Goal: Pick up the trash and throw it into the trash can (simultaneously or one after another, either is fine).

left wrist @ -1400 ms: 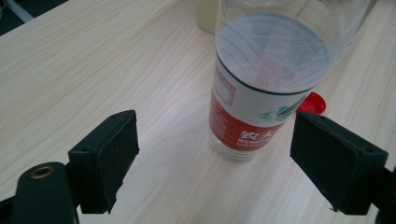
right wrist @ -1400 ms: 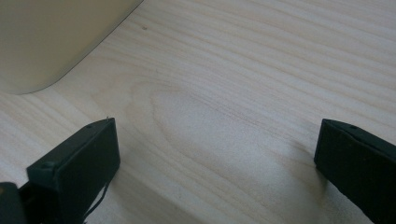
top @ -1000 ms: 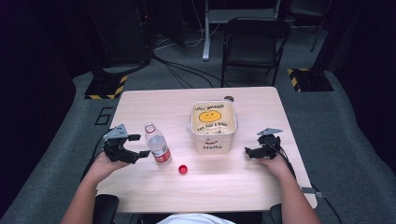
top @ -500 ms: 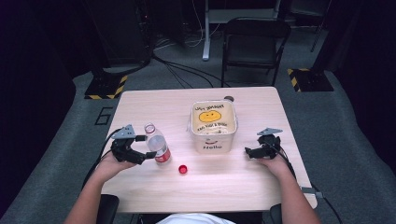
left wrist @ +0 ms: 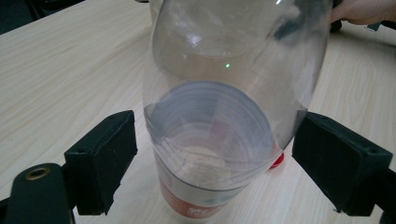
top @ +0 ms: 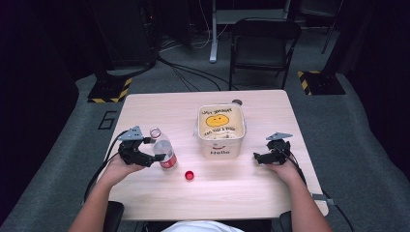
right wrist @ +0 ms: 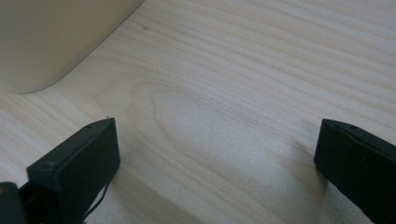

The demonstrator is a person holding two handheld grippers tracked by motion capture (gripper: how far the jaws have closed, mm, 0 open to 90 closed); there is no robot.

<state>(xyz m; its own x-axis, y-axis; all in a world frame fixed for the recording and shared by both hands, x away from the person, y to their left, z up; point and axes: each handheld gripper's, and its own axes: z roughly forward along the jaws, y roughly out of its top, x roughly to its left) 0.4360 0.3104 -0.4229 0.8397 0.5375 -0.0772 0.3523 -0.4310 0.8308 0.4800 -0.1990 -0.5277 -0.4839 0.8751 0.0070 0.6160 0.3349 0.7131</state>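
a dim room with dark equipment, cables on grey carpet and a black folding chair behind a pale wooden table. on the table stands a clear plastic bottle with a red label band, upright and uncapped, toward the person's left; its small red screw cap lies on the wood just beside it, nearer the front edge. a cream square plastic tub with a yellow smiley face inside and "hello" on its front sits in the middle. the left gripper is at the bottle, its jaws spread to either side of it; in the left gripper view the bottle stands between the two black pads with a gap at each side, not clamped. the right gripper rests low on the table to the right of the tub, jaws wide apart over bare wood, a corner of the tub near its view's upper left.
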